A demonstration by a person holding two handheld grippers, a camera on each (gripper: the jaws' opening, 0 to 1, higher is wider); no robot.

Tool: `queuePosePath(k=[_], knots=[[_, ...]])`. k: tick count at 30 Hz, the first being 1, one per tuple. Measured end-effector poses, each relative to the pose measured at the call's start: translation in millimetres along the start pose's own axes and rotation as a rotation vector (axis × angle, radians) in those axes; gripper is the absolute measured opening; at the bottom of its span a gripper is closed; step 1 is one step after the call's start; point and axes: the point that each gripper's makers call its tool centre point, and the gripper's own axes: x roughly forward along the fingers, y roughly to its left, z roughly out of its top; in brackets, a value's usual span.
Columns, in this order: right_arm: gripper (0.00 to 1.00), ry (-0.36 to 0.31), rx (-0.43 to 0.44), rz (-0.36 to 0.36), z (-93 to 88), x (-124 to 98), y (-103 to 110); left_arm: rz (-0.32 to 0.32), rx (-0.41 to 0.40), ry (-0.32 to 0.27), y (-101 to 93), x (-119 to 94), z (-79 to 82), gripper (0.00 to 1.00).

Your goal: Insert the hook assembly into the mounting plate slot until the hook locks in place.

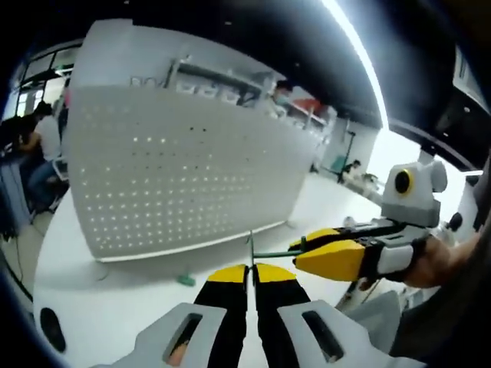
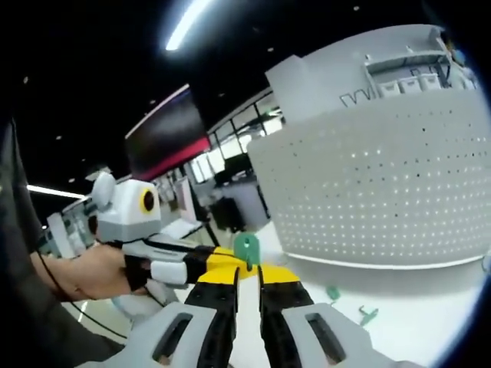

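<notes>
The white pegboard mounting plate stands upright on the table, some way beyond both grippers. My left gripper is shut on a thin green hook stem that rises from its yellow tips. My right gripper comes in from the right and is shut on a green wire arm that meets that stem. In the right gripper view, a green rounded hook part sits at the tips of my right gripper, with the left gripper touching it from the left. The pegboard is at the right.
Loose green hook pieces lie on the white table near the pegboard's foot: one, and two more. A person's hand holds the left gripper. People sit at the far left. Shelving stands behind the board.
</notes>
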Motion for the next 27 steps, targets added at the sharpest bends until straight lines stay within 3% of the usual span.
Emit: queuePosePath(k=[14,27], knots=[[0.06,-0.059,0.073,0.017,14.0,0.9,0.3,-0.035,0.096,-0.087,-16.6,-1.9,10.8,0.01],[0.02,-0.067,0.105,0.026,17.0,2.8,6.2,0.002,0.147,-0.116,-15.3,-5.7,18.9,0.01]])
